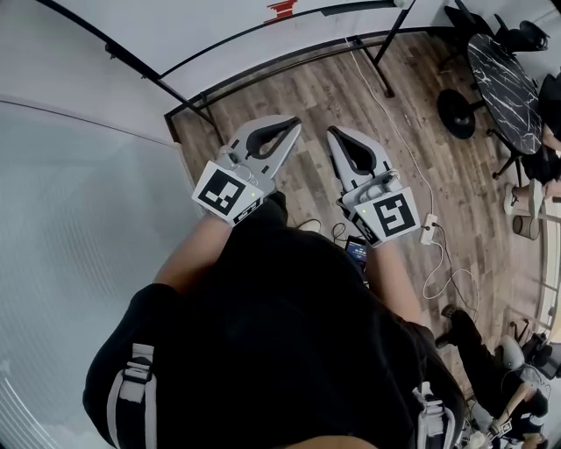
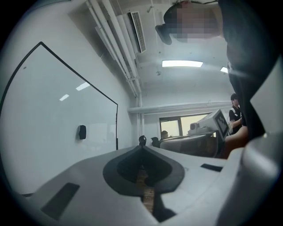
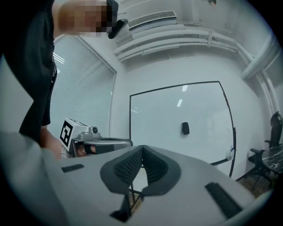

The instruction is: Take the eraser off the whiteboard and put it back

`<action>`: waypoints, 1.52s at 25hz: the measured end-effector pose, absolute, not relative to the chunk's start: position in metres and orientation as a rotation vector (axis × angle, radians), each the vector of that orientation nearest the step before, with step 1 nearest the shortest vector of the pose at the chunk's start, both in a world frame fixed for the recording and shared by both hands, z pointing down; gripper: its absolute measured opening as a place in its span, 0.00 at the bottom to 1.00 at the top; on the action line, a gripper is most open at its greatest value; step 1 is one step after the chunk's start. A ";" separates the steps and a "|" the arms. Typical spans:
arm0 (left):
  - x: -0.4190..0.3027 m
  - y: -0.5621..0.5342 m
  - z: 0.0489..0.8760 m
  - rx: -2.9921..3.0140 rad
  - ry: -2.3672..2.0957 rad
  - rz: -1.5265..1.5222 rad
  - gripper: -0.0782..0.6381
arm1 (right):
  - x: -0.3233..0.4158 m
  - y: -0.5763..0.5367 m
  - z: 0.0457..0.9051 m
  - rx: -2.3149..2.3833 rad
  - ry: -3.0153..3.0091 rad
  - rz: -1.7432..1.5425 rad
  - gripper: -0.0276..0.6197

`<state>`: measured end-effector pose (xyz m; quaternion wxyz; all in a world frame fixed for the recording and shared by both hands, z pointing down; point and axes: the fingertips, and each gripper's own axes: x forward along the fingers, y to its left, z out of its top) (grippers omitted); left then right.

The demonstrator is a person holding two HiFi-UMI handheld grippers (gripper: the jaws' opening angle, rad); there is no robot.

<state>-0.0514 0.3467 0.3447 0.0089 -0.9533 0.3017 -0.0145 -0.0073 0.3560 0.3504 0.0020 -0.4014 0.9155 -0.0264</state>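
A small black eraser [image 2: 82, 132] sticks to the whiteboard [image 2: 53, 114] some way ahead of both grippers; the right gripper view shows the eraser [image 3: 185, 128] on the right half of the whiteboard [image 3: 168, 119]. In the head view the whiteboard [image 1: 202, 22] stands at the top, and the eraser does not show there. My left gripper [image 1: 296, 124] and right gripper [image 1: 333, 131] are held side by side over the wooden floor, pointing at the board. Both are shut, jaw tips touching, with nothing between them. The tips of the left gripper [image 2: 142, 147] and right gripper [image 3: 142, 148] are well short of the board.
The whiteboard's black stand legs [image 1: 263, 79] run across the floor ahead. A frosted glass wall [image 1: 70, 202] lies to the left. A dark round table [image 1: 502, 79] with chairs stands at the right. A cable and power strip [image 1: 429, 230] lie on the floor, with a seated person [image 1: 478, 351] nearby.
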 end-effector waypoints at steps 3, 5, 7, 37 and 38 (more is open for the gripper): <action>-0.057 0.325 0.348 -2.976 0.961 -0.033 0.12 | -0.012 0.334 0.356 -1.246 2.897 -0.072 0.03; -0.061 0.305 0.350 -2.974 0.968 -0.021 0.12 | -0.017 0.316 0.357 -1.240 2.906 -0.064 0.03; -0.065 0.281 0.351 -2.976 0.966 -0.006 0.12 | -0.021 0.295 0.358 -1.245 2.914 -0.060 0.03; -0.162 -0.034 0.336 -2.945 0.820 0.013 0.12 | -0.108 -0.027 0.357 -1.553 2.785 -0.117 0.03; -0.161 -0.037 0.334 -2.949 0.817 0.018 0.12 | -0.107 -0.030 0.357 -1.563 2.783 -0.116 0.03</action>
